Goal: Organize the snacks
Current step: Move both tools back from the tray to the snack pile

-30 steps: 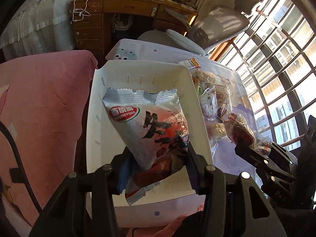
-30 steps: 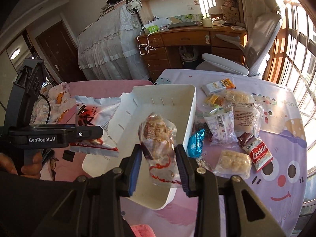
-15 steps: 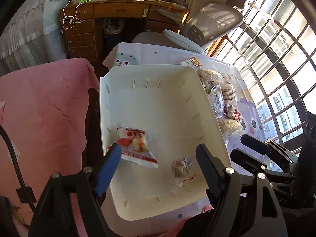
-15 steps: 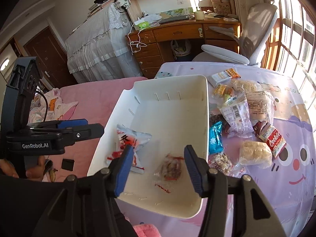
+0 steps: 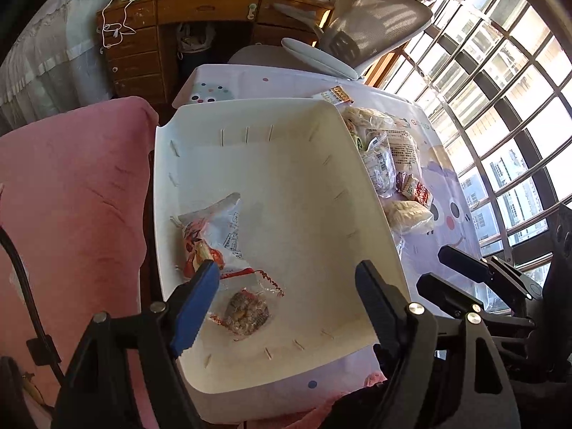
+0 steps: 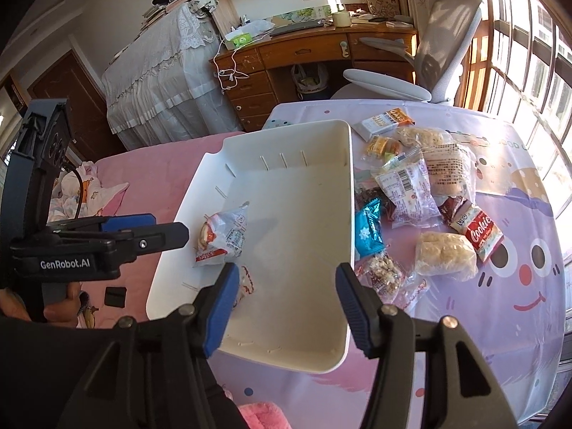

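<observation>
Nearest the cameras, the left tool and the right tool both hover over the near end of the white bin, each with its jaws apart and nothing between them; both have just been opening, and the two packets lie loose on the bin floor. The clear-wrapped brown snack rests just under the left tool's blue pad, and beside it, a little farther in, lies the silver-and-red pouch, face down so its print cannot be read. Both look light, crinkly and slippery; a pinch on a sealed edge or across the soft middle should hold, though the contents may crumble under a hard squeeze. To the right of the bin, on the counter with its cartoon-face cloth, the rest of the snacks wait: a blue packet against the bin wall, a pale puffed-rice bar, a red pack reading "Cookies", then barcoded clear bags and an orange-topped packet farthest off. The left tool's side reads "GenRobot.AI".
</observation>
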